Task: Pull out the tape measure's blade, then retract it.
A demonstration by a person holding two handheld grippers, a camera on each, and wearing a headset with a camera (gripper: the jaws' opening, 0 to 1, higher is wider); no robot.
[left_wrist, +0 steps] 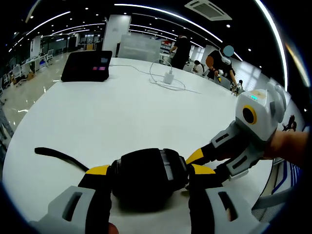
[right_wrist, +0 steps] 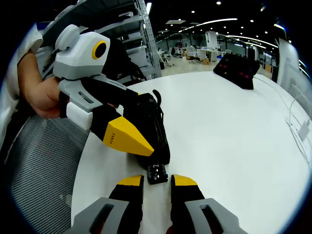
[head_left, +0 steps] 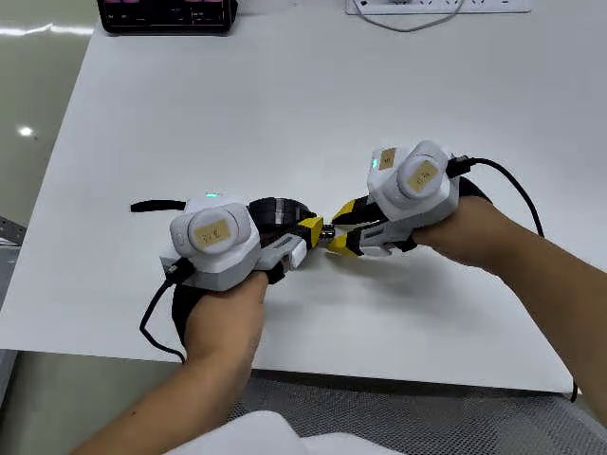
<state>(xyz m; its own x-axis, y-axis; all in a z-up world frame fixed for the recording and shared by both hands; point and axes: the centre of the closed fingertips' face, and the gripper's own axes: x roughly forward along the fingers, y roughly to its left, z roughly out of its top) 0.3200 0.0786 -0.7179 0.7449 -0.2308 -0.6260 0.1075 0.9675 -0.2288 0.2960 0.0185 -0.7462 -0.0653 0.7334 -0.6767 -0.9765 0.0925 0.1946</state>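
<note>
A black tape measure [head_left: 275, 210] [left_wrist: 146, 180] [right_wrist: 153, 126] lies on the white table [head_left: 285, 95], its black wrist strap [head_left: 156, 205] trailing left. My left gripper [head_left: 289, 227] [left_wrist: 148, 170] is shut on its case, yellow tips on both sides. A short black blade end [right_wrist: 156, 173] [head_left: 327, 231] with a printed number sticks out toward my right gripper [head_left: 340, 227] [right_wrist: 157, 183]. That gripper stands open, its yellow tips on either side of the blade end with a thin gap showing at each edge.
A black device with pink lights [head_left: 166, 11] [left_wrist: 87, 66] [right_wrist: 236, 68] sits at the table's far left. A white power strip with a cable [head_left: 427, 8] [left_wrist: 168, 78] lies at the far edge. The table's near edge [head_left: 285, 365] is close under my hands.
</note>
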